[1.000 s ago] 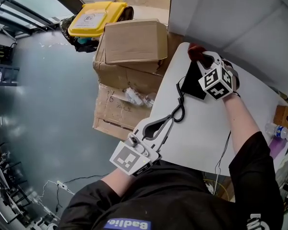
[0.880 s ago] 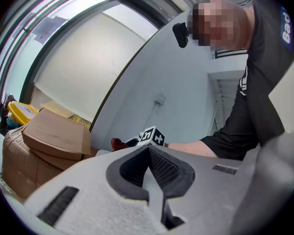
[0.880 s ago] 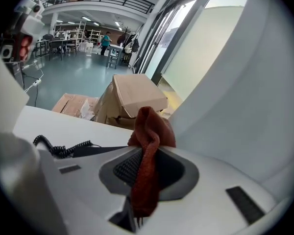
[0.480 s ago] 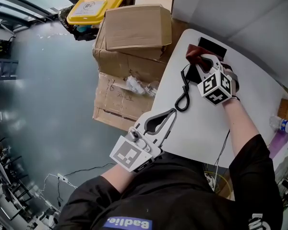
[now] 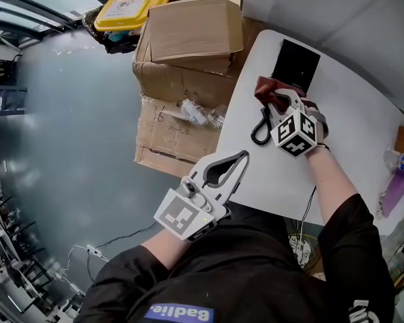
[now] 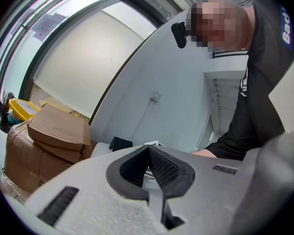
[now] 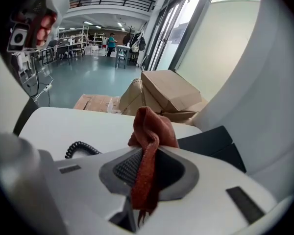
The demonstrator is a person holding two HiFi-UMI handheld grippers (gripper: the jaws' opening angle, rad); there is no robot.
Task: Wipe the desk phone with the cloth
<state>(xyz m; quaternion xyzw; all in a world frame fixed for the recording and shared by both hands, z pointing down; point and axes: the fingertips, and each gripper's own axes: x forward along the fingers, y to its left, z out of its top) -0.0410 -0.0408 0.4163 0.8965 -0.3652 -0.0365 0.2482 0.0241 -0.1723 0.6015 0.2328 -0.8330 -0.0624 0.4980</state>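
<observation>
The black desk phone [image 5: 296,64] is lying flat on the far part of the white desk [image 5: 343,123], close to the wall. The red-brown cloth [image 5: 266,87] is sitting right at the phone's near edge, bunched up in a lump. I cannot tell if it is touching the phone.

The right tongs [image 5: 277,99] are pinching the cloth tight. In the right gripper view, a strip of the cloth is hanging down between the two pads, and the rest is puffing out past the tips. The phone's curly black cord [image 5: 259,125] is lying on the desk just beside these tongs, on their left.

The left tongs [image 5: 242,157] are hanging at the near left edge of the desk, well apart from the phone and the cloth. Their tips are pressed together and they are holding nothing.

Brown cardboard boxes [image 5: 192,39] are piled on the grey floor [image 5: 67,126] beside the desk. A yellow bin [image 5: 131,9] is standing behind them. A plastic bottle [image 5: 397,161] is showing at the far right side of the head view.
</observation>
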